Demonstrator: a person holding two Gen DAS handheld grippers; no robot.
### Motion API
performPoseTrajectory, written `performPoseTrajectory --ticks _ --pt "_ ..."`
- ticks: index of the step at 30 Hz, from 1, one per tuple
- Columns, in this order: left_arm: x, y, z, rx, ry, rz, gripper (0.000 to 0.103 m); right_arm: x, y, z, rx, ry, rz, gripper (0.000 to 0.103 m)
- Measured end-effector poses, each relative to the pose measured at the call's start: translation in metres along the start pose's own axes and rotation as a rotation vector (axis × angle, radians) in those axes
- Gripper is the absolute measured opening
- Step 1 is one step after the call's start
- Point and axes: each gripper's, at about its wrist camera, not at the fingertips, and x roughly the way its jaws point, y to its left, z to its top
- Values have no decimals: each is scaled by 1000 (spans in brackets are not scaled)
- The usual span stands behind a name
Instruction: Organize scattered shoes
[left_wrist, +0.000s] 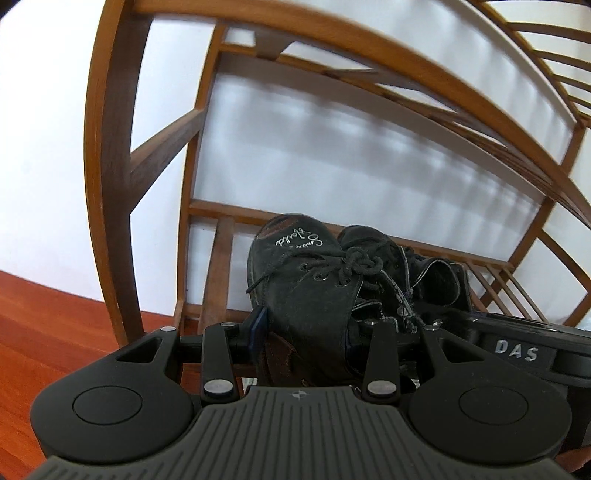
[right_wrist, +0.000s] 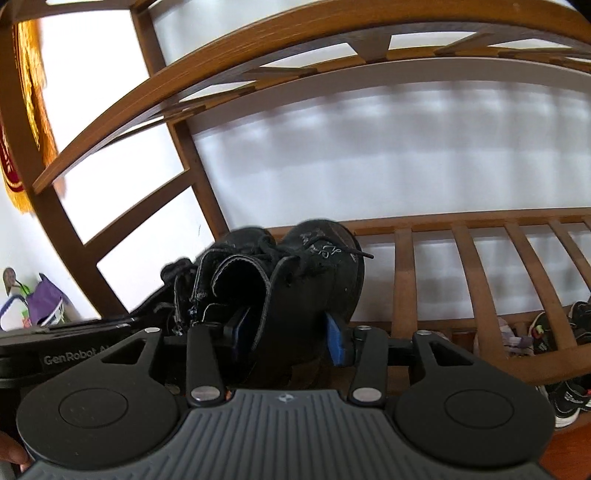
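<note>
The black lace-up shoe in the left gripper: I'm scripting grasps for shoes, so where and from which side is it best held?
Grip the black lace-up shoe across its narrow rear, coming from the heel side, as the left gripper does: the flat sides suit the pads, and the toe leads into the wooden rack.

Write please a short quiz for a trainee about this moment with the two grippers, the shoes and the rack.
1. True or false: each gripper holds a black lace-up shoe.
2. What lies under the wooden shoe rack: A) sneakers, B) books, C) bottles?
3. What colour are the pads?

Key:
1. True: left gripper grips the left shoe, right gripper grips the right shoe.
2. A, sneakers.
3. Blue.
</note>
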Motion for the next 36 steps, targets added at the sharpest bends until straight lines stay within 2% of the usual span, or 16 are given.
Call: performPoseTrajectory --ticks 11,13,21,27,35,36 --pt "-1 10 7 -40 39 4 46 -3 -3 9 5 -38 -5 57" --pt "-8 8 7 -34 28 -3 48 -8 -2 10 0 -46 -10 60" --pt "-38 -3 8 -5 -25 -32 52 -35 4 8 -3 -77 -21 60" --pt "-60 -10 -9 22 -37 -42 53 -54 12 -4 -20 -73 -17 60" --pt "-58 -16 -35 75 -5 -15 49 -66 25 -25 -68 -56 -44 60" --pt "-56 -17 -38 84 0 -5 43 -66 27 -28 -80 -50 -53 60"
